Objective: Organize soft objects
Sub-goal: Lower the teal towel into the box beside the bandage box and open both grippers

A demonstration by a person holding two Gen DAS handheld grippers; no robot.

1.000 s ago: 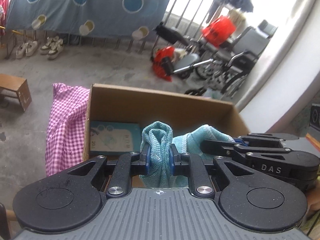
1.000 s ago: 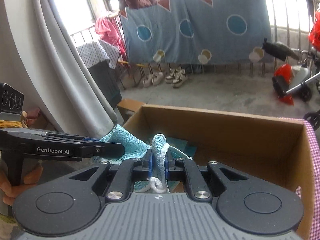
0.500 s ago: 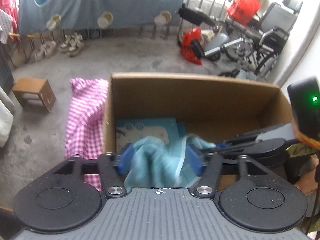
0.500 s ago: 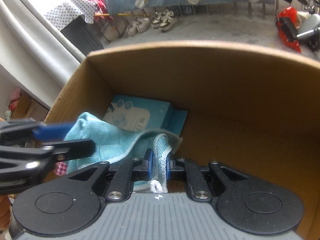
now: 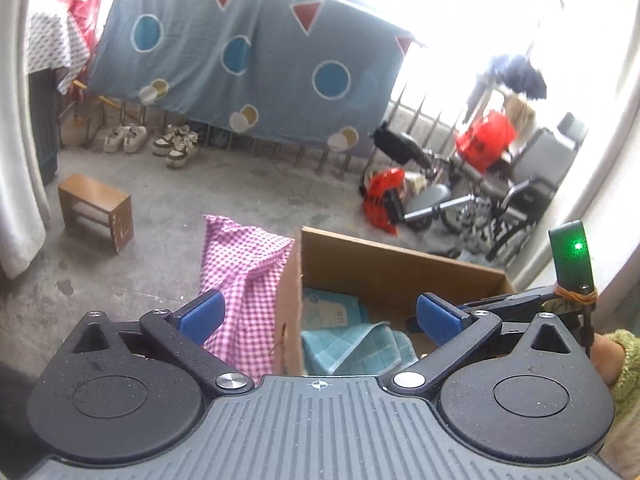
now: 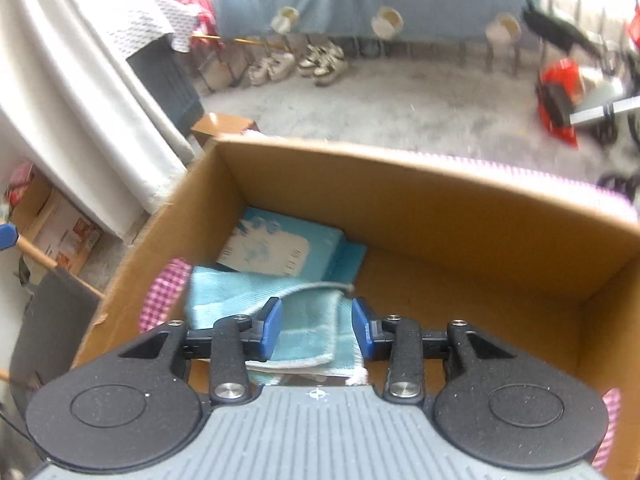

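Observation:
A folded teal towel lies inside the cardboard box, beside a light blue packet. My right gripper hangs just above the towel; its jaws are opening and the blue pads stand apart from the cloth. My left gripper has its jaws opening wide, with nothing between them. It is held back from the box, over its left wall, and the towel shows below it. The right gripper's arm crosses the left wrist view at the right.
A pink checked cloth hangs over the box's left side. A small wooden stool stands on the concrete floor. Shoes line the railing under a blue sheet. A wheelchair and red bags are at the right.
Both grippers have let go of the teal towel, which now lies in the box. The left gripper pulled back and up; the right one dipped lower into the box.

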